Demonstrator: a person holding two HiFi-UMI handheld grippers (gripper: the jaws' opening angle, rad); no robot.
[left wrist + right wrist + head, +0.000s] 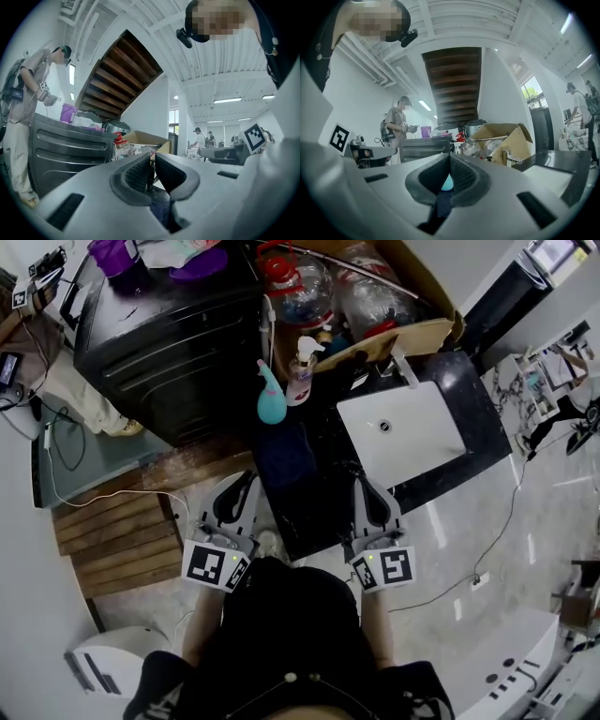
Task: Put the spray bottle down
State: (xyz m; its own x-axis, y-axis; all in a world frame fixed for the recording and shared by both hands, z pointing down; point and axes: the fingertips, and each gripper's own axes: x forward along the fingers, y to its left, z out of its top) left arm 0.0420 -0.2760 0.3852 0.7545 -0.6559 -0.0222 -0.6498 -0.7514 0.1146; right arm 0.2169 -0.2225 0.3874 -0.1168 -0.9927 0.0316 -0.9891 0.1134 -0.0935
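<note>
A teal spray bottle [271, 399] and a white one with a pink label [301, 371] stand upright on the black counter [319, 512], in front of the cardboard box. Both grippers are held low at the counter's near edge, well short of the bottles. My left gripper [246, 480] is shut with nothing between its pads. My right gripper [359, 482] is also shut and empty. In the right gripper view, the teal bottle [446, 182] shows just behind the closed jaws of the right gripper [450, 161]. The left gripper [153, 159] points toward the box.
A white sink [403, 432] with a tap is set into the counter at right. A cardboard box [427, 329] holding plastic bottles sits behind it. A black cabinet [159, 343] stands at left. A dark blue cloth [284, 454] lies on the counter. Another person [396, 129] stands behind.
</note>
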